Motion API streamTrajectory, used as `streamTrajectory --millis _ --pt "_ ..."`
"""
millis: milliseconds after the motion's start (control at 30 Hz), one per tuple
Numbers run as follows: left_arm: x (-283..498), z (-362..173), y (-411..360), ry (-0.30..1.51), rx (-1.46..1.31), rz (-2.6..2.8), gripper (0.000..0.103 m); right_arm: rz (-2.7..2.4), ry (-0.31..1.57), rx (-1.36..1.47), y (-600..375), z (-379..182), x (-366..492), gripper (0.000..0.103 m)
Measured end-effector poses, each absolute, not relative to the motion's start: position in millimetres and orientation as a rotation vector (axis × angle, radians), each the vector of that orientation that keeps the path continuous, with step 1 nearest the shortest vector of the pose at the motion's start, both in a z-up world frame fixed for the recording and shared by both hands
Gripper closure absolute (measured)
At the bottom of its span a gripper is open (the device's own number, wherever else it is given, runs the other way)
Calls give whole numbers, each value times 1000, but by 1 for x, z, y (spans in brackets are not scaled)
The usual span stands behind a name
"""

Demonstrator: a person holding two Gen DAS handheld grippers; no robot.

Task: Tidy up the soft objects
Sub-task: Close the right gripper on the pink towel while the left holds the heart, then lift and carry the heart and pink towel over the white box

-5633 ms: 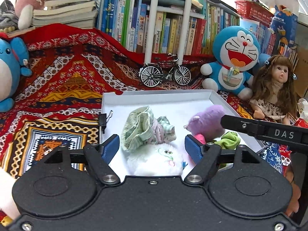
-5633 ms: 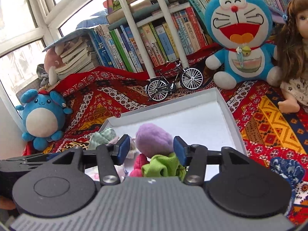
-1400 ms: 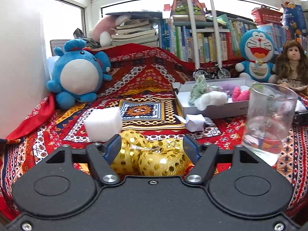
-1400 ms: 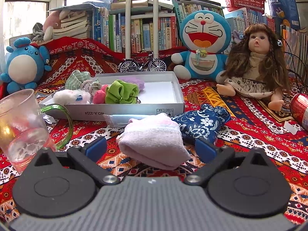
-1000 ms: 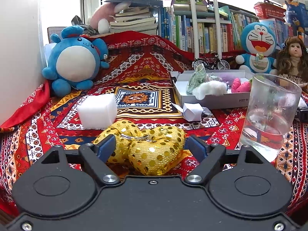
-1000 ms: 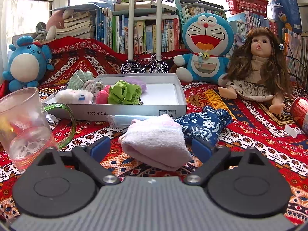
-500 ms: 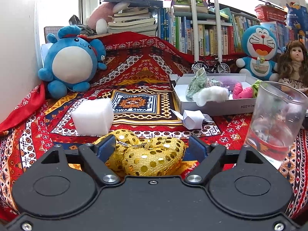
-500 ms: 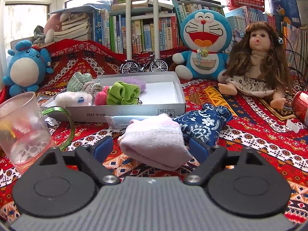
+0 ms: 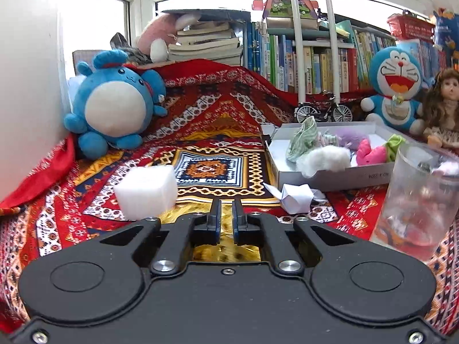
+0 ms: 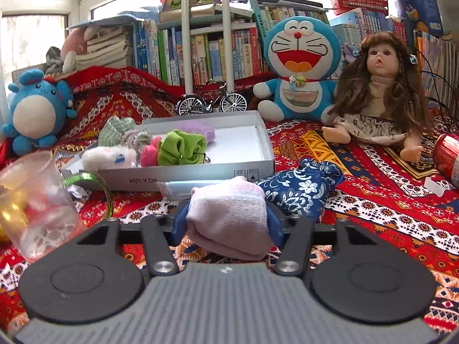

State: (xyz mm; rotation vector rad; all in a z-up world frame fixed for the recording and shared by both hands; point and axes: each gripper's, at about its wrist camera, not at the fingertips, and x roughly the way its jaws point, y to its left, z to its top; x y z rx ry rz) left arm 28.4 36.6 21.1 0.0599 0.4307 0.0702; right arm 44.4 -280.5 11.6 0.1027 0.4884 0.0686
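Note:
My left gripper [image 9: 226, 218] is shut on a gold sequin heart plush [image 9: 226, 250], mostly hidden under the gripper body. My right gripper [image 10: 228, 223] is shut on a folded pink sock [image 10: 229, 220] that lies on the patterned cloth. A white box [image 9: 338, 176], also in the right wrist view [image 10: 252, 166], holds several soft things: a white fluffy toy [image 9: 324, 157], a green-checked scrunchie [image 9: 304, 137], a pink plush [image 9: 370, 154], a lime green cloth [image 10: 180, 147] and a lilac plush [image 10: 198, 129]. A blue floral pouch [image 10: 298, 190] lies just beyond the sock.
A glass mug [image 9: 418, 197], also in the right wrist view [image 10: 37, 200], stands between the grippers. A white foam cube [image 9: 146, 190], a folded paper [image 9: 295, 196], a blue plush [image 9: 114, 109], a Doraemon plush [image 10: 298, 68], a doll [image 10: 378, 97], a toy bicycle [image 10: 212, 103] and a red can [image 10: 449, 154] surround the box.
Both grippers have closed: the left on the gold heart plush, the right on the pink sock. 5.6 s ago both were open over the box.

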Motion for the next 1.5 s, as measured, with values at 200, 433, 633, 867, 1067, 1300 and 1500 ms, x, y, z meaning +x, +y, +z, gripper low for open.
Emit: streamTrajectory --millis 200,433,633,867,1067,1300,1500 --pt "27 23 41 441 41 67 96 73 467 101 -280 17 41 47" --pt "11 23 37 408 72 83 36 66 462 103 -279 19 40 46" --pt "2 13 27 432 115 77 21 61 475 111 -280 15 40 43" --pt "16 -2 24 515 80 57 19 58 480 95 -278 12 39 42" --pt "19 -1 25 511 64 44 36 56 489 80 -276 8 40 39" --pt "18 3 27 488 62 47 56 58 496 69 -274 4 40 43" --pt "16 18 24 429 98 36 56 57 465 103 -277 12 36 53"
